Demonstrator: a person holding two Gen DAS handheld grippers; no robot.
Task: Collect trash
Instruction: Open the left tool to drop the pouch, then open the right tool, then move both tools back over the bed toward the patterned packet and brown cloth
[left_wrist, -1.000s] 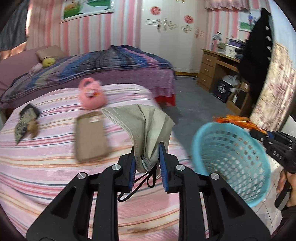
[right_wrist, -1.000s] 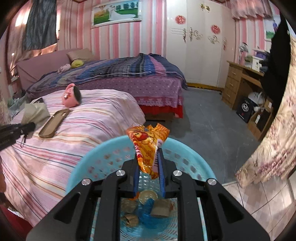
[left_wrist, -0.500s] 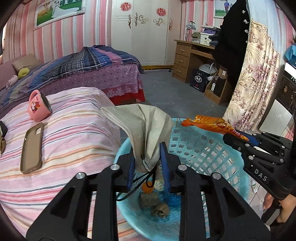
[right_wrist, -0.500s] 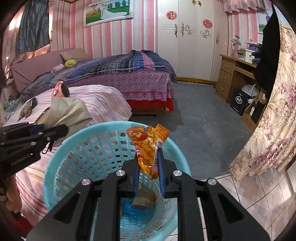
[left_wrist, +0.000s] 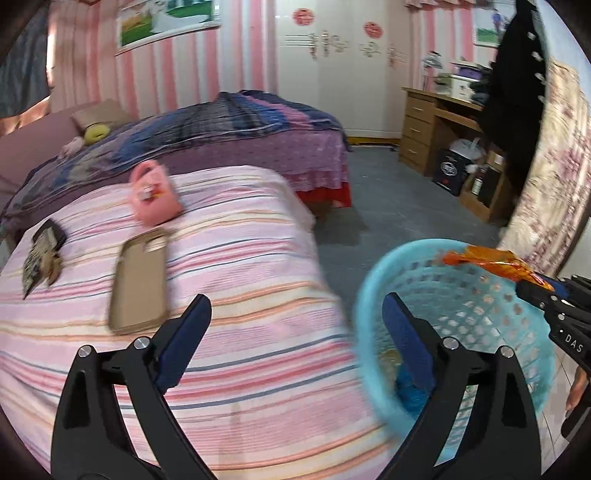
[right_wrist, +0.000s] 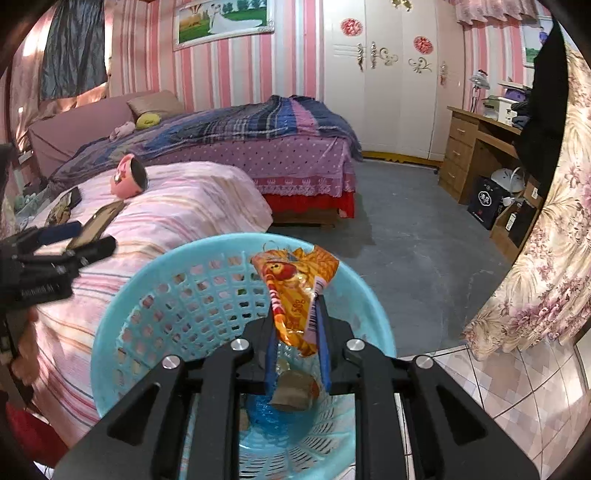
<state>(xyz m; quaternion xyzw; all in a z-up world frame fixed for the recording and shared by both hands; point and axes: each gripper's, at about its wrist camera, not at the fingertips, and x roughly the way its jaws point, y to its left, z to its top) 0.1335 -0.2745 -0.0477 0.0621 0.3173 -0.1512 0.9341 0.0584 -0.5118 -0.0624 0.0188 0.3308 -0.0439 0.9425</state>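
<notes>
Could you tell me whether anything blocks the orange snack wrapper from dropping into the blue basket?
Nothing visible does. The right gripper holds the orange snack wrapper directly over the open mouth of the blue basket, with only earlier trash lying at the bottom. The left gripper, open and empty, is off to the side.

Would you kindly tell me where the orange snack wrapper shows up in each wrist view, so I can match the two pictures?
Left wrist view: the orange snack wrapper is at the right edge, pinched by the right gripper over the basket's far rim.
Right wrist view: it stands upright in the centre, between the gripper's pads.
Shared landmark: the light blue plastic mesh basket beneath it.
</notes>
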